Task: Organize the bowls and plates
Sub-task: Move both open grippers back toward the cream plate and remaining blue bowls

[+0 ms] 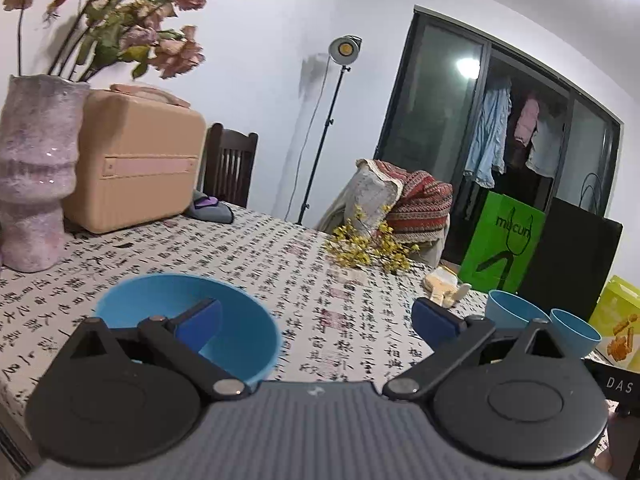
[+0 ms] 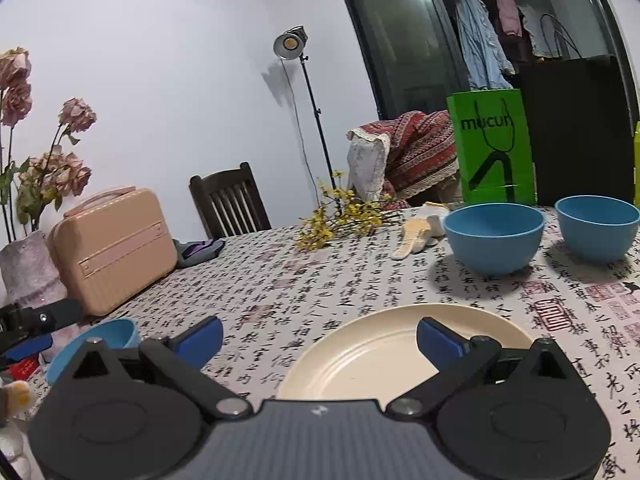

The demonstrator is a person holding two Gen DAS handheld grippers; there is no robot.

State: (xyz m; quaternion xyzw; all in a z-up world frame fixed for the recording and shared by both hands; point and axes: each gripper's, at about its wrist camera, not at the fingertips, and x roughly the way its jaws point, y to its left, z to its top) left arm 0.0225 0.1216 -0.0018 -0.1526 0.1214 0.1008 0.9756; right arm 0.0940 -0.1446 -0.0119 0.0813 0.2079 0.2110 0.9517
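The left gripper (image 1: 316,322) is spread wide, holding nothing, its left pad over a blue bowl (image 1: 224,320) on the tablecloth (image 1: 280,260). Only the right wrist view shows the cream plate (image 2: 372,356), lying beneath the right gripper (image 2: 320,338), also gaping and empty. Two more blue bowls (image 2: 494,240) sit side by side beyond the plate, near a green bag (image 2: 494,148)

My left gripper (image 1: 316,320) and right gripper (image 2: 319,334) look alike: a ribbed grey body with a small pale logo, two round black discs, black linkage arms on silver pivot screws, and blue pads (image 2: 200,340) tipping each finger.
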